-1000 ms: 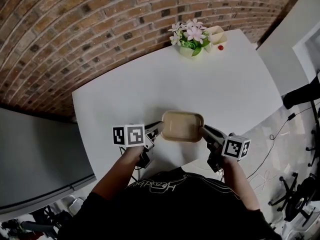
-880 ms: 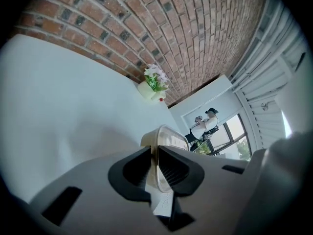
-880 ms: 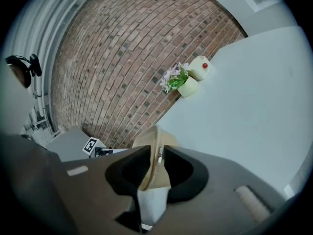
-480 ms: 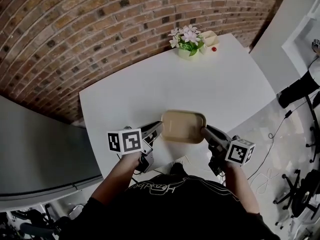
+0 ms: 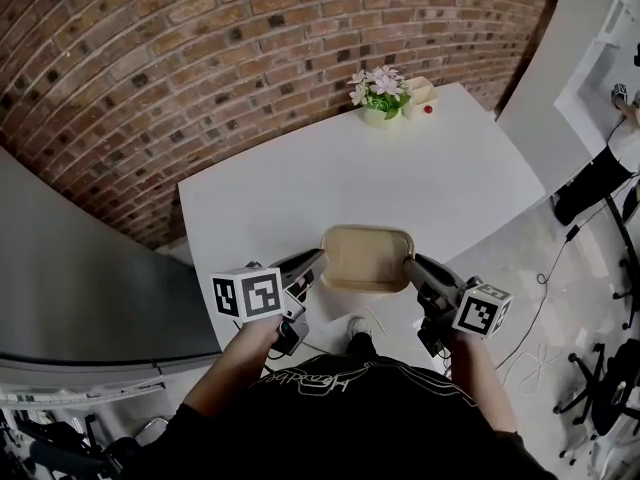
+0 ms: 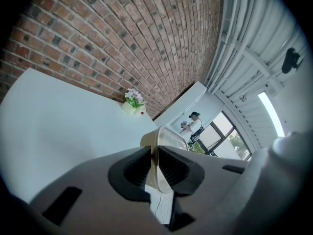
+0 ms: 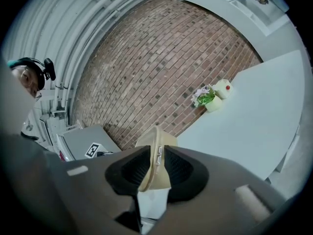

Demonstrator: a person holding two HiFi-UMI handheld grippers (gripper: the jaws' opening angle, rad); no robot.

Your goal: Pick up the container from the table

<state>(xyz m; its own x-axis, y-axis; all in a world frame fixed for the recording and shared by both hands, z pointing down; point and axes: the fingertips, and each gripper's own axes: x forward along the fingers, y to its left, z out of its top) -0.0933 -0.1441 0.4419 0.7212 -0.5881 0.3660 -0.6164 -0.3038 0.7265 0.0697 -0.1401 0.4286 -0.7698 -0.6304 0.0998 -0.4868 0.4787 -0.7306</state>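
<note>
Fingers [image 6: 134, 168] of left gripper [image 5: 316, 259]: clamped on the thin rim at the container's [image 5: 367, 258] left end.
Fingers [image 7: 129, 173] of right gripper [image 5: 411, 264]: clamped the same way on the right end's rim.
Container place: held off the desk [image 5: 300, 183], over the edge farthest from the flower pot [image 5: 380, 98], well apart from it.
Long axis: laid from one gripper to the other, top side up, roughly level.
Risk: likely to slip off a pinched rim if pulled apart, buckle if squeezed inward, tip if one end was raised faster.

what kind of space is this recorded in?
Probably a lab or studio workspace rather than a home: a bare brick wall, a white table with a flower pot, and loose cables and dark stand legs on the floor.
</note>
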